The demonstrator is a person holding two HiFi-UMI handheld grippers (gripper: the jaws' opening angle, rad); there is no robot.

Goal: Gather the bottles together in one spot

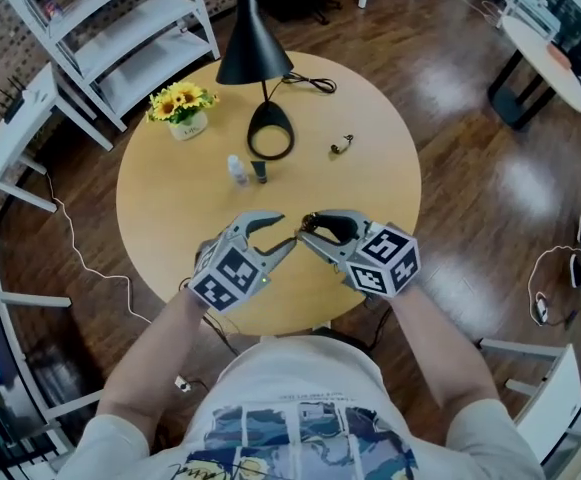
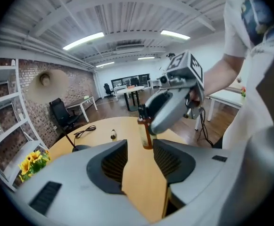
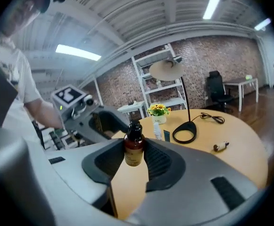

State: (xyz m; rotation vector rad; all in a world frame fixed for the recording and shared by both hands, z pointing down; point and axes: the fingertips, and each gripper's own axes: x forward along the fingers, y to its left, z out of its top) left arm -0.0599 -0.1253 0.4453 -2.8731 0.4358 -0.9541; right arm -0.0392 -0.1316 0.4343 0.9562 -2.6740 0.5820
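Jaws of the left gripper (image 2: 139,147) stand moderately apart with nothing between them but bare bench (image 1: 170,218). The bench's near rim passes under their right side, so the floor shows just below. Straight past their tips, almost touching them, is an amber bottle (image 3: 133,152). It is upright and off the bench, and the right gripper (image 3: 135,145) has its jaws closed on the bottle's body, with the dark cap standing above the pads. The two grippers point at each other, tips nearly meeting, over the near part of the bench close to its front edge.

Beyond both sets of jaws lies a wide stretch of open bench. Far out and to the left of the left jaws, sunflowers (image 1: 182,106) sit close to the far-left rim. Ahead, near the middle, a clear bottle (image 1: 236,170) and a dark bottle (image 1: 259,171) stand upright just beside each other. Right behind them is the ring base of the lamp (image 1: 271,130), and its cable (image 1: 310,82) runs on toward the far edge. Further right, well apart from the pair, a lying bottle (image 1: 342,146) rests on its side. The bench around it is bare out to the right rim. Right of the right jaws the surface is also free up to the edge.
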